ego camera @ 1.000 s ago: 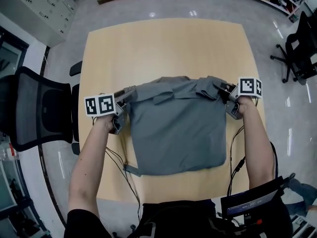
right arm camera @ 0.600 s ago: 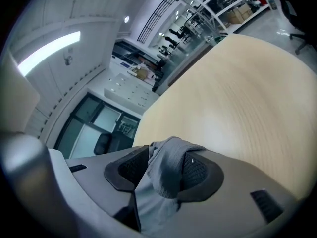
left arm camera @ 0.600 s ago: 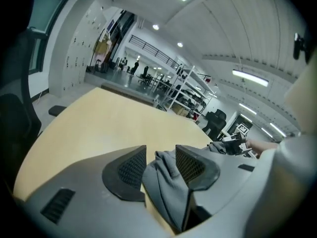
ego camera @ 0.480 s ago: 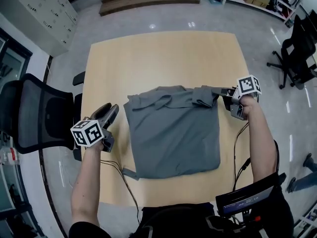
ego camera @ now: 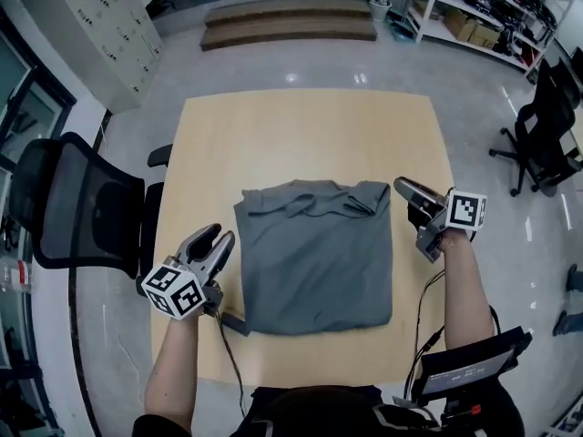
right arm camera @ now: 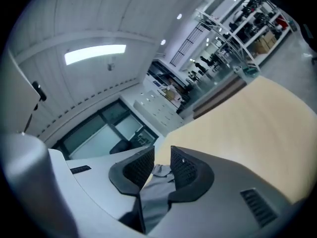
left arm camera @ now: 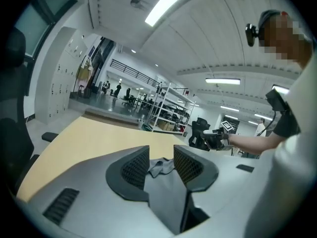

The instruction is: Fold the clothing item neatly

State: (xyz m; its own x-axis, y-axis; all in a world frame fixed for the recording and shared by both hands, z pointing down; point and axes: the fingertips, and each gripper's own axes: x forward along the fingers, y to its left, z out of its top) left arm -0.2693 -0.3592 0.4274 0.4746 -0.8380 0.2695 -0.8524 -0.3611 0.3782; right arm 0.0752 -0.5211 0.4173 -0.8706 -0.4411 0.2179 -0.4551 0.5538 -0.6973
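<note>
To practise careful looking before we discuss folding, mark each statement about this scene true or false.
1. The grey shirt lies flat on the wooden table. True.
2. The right gripper is clamped on the shirt. False: its jaws, which have just been closing a little, stand apart, empty, beside the shirt.
3. A black chair stands at the table's left. True.
4. The shirt hangs over the table's far edge. False: it lies wholly on the tabletop.
</note>
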